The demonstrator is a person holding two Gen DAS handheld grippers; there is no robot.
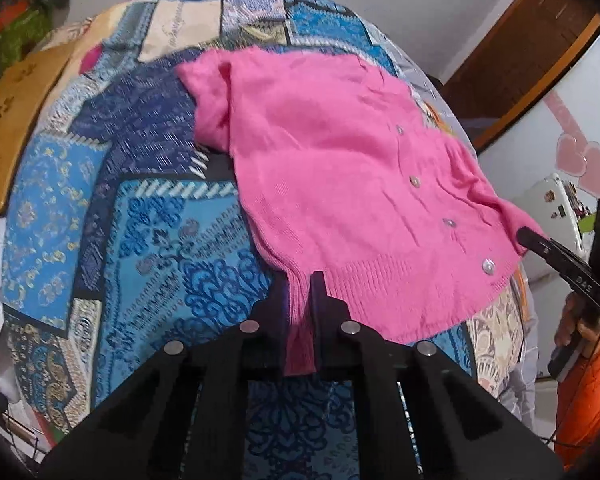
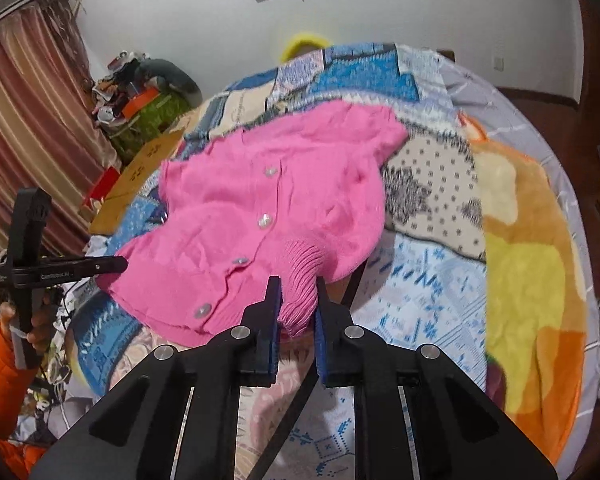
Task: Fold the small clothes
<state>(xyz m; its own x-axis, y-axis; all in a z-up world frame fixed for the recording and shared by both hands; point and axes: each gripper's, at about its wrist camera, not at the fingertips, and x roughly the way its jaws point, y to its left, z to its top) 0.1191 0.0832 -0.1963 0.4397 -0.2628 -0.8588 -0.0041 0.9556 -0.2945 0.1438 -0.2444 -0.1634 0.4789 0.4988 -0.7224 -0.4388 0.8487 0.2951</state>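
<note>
Patchwork bedspread [image 1: 148, 216] carries the pink cardigan [image 1: 340, 168], button front up, long axis running away from both grippers. Left gripper [image 1: 300, 288] jaws pinch the ribbed hem corner; right gripper [image 2: 298, 292] jaws pinch the other. Hem nearest, so the fold prob. goes fwd toward the collar.

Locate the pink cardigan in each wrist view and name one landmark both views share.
Left wrist view: the pink cardigan fills centre to right, its ribbed hem clamped in the left gripper.
Right wrist view: the pink cardigan lies centre-left, a ribbed cuff pinched by the right gripper.
Shared landmark: the row of pearly buttons down its front.
</note>
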